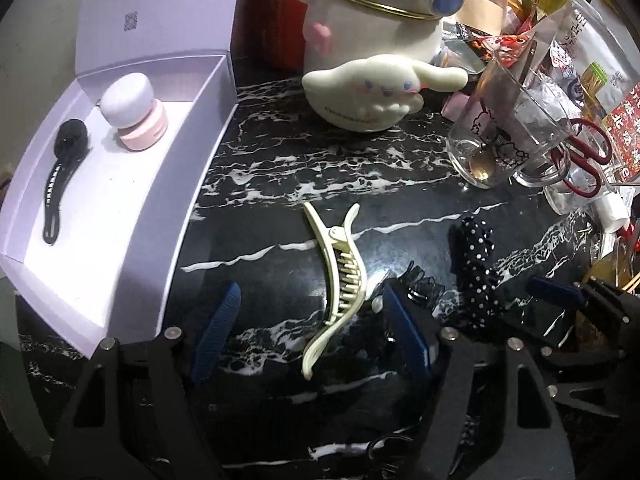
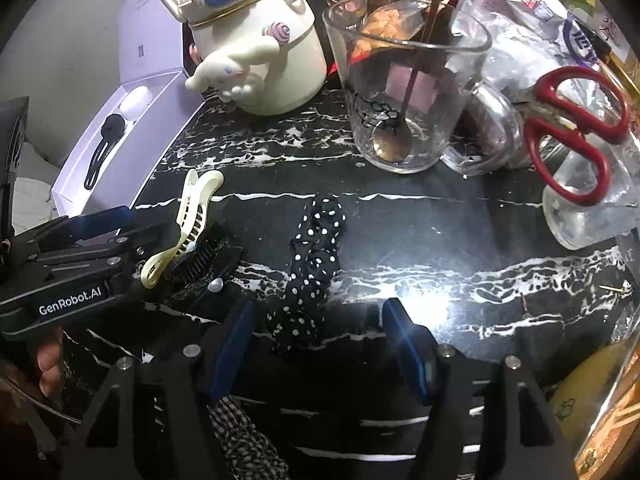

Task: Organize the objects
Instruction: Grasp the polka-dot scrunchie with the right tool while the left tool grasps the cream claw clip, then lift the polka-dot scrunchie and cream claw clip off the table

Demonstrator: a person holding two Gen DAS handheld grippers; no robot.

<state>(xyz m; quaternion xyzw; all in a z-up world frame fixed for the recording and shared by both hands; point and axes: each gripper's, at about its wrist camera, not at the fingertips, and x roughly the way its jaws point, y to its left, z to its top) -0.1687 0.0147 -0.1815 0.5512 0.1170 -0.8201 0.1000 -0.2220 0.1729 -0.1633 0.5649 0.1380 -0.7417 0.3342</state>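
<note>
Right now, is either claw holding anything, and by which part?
Nothing is held. The left claw is open astride the cream hair clip, which lies on the table. The right claw is open around the polka-dot scrunchie, not gripping it.

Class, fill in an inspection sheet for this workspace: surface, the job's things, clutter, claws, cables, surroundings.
Surface: black marble-pattern table.
Job's things: cream hair clip and polka-dot scrunchie on the table; black hair clip and pink-based bottle inside the open white box.
Clutter: glass cup holding a spoon, red scissors, white character kettle, snack packets.
Claws: left claw open around the cream clip; right claw open at the scrunchie.
Cables: nothing seen.
Surroundings: pale wall.
</note>
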